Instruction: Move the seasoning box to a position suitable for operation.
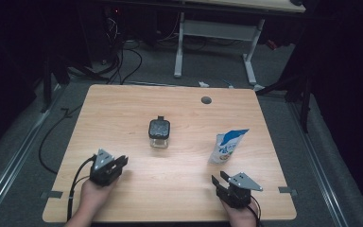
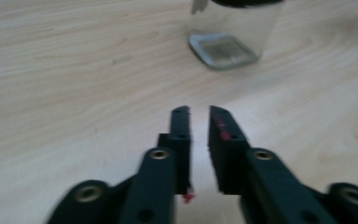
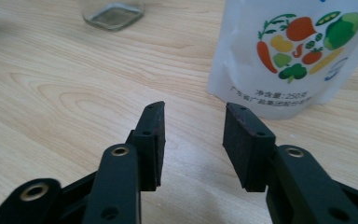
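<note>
A square glass jar (image 1: 159, 134) with a black lid stands at the middle of the wooden table (image 1: 123, 109). A white and blue stand-up pouch (image 1: 228, 145) with printed vegetables stands to its right. My left gripper (image 1: 121, 162) rests near the front left, its jaws almost together with nothing between them. In the left gripper view the gripper (image 2: 199, 112) points at the jar (image 2: 223, 46), well short of it. My right gripper (image 1: 219, 178) is open at the front right. In the right gripper view the gripper (image 3: 193, 109) sits just short of the pouch (image 3: 298, 51), with the jar's base (image 3: 113, 14) far left.
A round cable hole (image 1: 206, 100) lies near the table's far edge. Beyond the table are a white desk frame (image 1: 212, 33) and cables on the floor (image 1: 123, 61). Bare wood stretches between the jar, the pouch and both grippers.
</note>
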